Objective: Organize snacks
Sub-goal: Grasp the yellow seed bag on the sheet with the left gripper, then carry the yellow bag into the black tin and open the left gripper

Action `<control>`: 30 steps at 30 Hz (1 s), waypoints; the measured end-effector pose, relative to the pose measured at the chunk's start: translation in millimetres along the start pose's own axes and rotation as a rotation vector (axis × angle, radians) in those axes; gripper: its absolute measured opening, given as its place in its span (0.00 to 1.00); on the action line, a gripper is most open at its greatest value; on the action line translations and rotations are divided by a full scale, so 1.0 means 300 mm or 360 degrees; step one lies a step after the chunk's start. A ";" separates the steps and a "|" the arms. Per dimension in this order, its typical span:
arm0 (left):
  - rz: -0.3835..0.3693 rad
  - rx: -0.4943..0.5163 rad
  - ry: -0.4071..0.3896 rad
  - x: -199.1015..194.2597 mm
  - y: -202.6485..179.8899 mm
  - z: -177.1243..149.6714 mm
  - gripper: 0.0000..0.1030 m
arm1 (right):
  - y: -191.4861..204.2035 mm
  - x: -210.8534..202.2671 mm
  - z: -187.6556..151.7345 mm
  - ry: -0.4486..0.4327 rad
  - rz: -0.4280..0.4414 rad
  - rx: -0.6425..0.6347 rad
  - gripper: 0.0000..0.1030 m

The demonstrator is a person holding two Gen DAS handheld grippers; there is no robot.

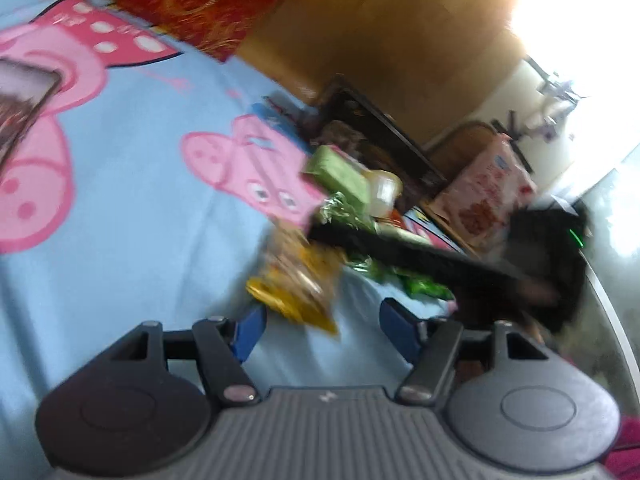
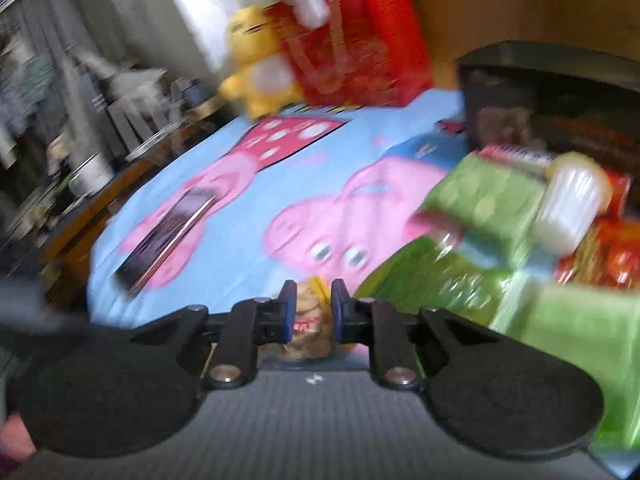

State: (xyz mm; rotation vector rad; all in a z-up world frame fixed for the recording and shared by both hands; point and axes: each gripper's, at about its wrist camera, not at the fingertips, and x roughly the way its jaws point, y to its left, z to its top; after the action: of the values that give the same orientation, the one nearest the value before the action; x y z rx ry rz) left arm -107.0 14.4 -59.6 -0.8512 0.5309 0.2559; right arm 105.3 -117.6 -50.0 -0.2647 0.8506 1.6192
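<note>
Pinched between my right claw (image 2: 313, 304) is the yellow snack packet (image 2: 310, 322), just beside the green box (image 2: 486, 200); my left claw (image 1: 322, 330) stands spread, empty.

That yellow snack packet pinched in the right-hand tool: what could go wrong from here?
The right gripper has its fingers shut on the yellow snack packet, apparently by one end only, so it might slip or get crushed. The snack pile sits right beside it, so a swing could topple the green box or white cup. The left gripper waits open nearby and the two could collide.
</note>
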 end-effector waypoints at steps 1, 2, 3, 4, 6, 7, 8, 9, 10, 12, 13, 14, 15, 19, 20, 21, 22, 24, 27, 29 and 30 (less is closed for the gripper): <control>-0.0015 -0.0033 -0.0009 -0.008 0.019 0.006 0.62 | 0.017 -0.017 -0.014 0.0027 0.0036 -0.0026 0.21; -0.0032 -0.0058 -0.0019 -0.018 0.036 0.015 0.62 | 0.029 -0.034 -0.040 0.0034 0.0066 -0.0045 0.23; -0.0040 -0.0071 -0.0030 -0.028 0.051 0.025 0.62 | 0.036 -0.061 -0.065 0.0037 0.0108 -0.0058 0.24; -0.0036 -0.0073 -0.0040 -0.038 0.060 0.030 0.62 | 0.038 -0.085 -0.087 0.0023 0.0134 -0.0068 0.24; -0.0024 -0.0063 -0.0040 -0.049 0.067 0.033 0.67 | 0.055 -0.132 -0.116 -0.0006 0.0150 -0.0113 0.37; -0.0018 -0.0055 -0.0037 -0.052 0.069 0.033 0.68 | 0.061 -0.146 -0.131 -0.0023 0.0140 -0.0155 0.48; -0.0016 -0.0046 -0.0028 -0.054 0.068 0.032 0.68 | 0.071 -0.157 -0.146 -0.0035 0.0111 -0.0202 0.57; -0.0020 -0.0033 -0.0012 -0.055 0.068 0.031 0.68 | 0.071 -0.164 -0.139 -0.0034 0.0082 -0.0230 0.59; -0.0027 -0.0018 0.0002 -0.057 0.064 0.025 0.68 | 0.078 -0.159 -0.143 -0.0014 0.0070 -0.0261 0.59; -0.0038 0.0006 0.0028 -0.060 0.052 0.010 0.68 | 0.084 -0.144 -0.146 0.0029 0.0079 -0.0299 0.60; -0.0041 0.0018 0.0037 -0.063 0.046 0.004 0.69 | 0.090 -0.135 -0.142 0.0044 0.0077 -0.0320 0.62; -0.0040 0.0026 0.0040 -0.066 0.041 -0.004 0.70 | 0.098 -0.123 -0.136 0.0053 0.0068 -0.0343 0.64; -0.0042 0.0027 0.0042 -0.069 0.039 -0.009 0.70 | 0.119 -0.103 -0.127 0.0058 0.0053 -0.0355 0.64; -0.0059 0.0006 0.0045 -0.041 0.041 -0.020 0.49 | 0.181 -0.051 -0.139 0.0041 -0.0007 -0.0453 0.59; -0.0037 0.0005 0.0029 -0.033 0.039 -0.020 0.45 | 0.198 -0.048 -0.142 0.0029 -0.0060 -0.0470 0.41; -0.0023 0.0002 0.0028 -0.027 0.034 -0.019 0.41 | 0.209 -0.047 -0.145 0.0019 -0.0117 -0.0484 0.37; -0.0027 -0.0005 0.0033 -0.018 0.031 -0.011 0.39 | 0.205 -0.056 -0.147 0.0011 -0.0131 -0.0477 0.35; -0.0060 0.0006 0.0051 0.004 0.015 0.014 0.37 | 0.185 -0.081 -0.150 -0.0026 -0.0174 -0.0419 0.34; -0.0094 0.0127 0.0060 0.055 -0.056 0.055 0.36 | 0.150 -0.143 -0.142 -0.0113 -0.0269 -0.0341 0.33; -0.0136 0.0201 0.0060 0.093 -0.108 0.100 0.36 | 0.121 -0.191 -0.125 -0.0186 -0.0351 -0.0336 0.33; -0.0160 0.0232 0.0061 0.118 -0.136 0.130 0.36 | 0.103 -0.210 -0.113 -0.0220 -0.0386 -0.0329 0.33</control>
State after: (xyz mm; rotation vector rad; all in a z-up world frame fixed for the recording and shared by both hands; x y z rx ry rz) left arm -46.9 18.5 -31.5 -0.7398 0.5346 0.1078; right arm 82.9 -187.5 -24.2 -0.3817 0.5247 1.4789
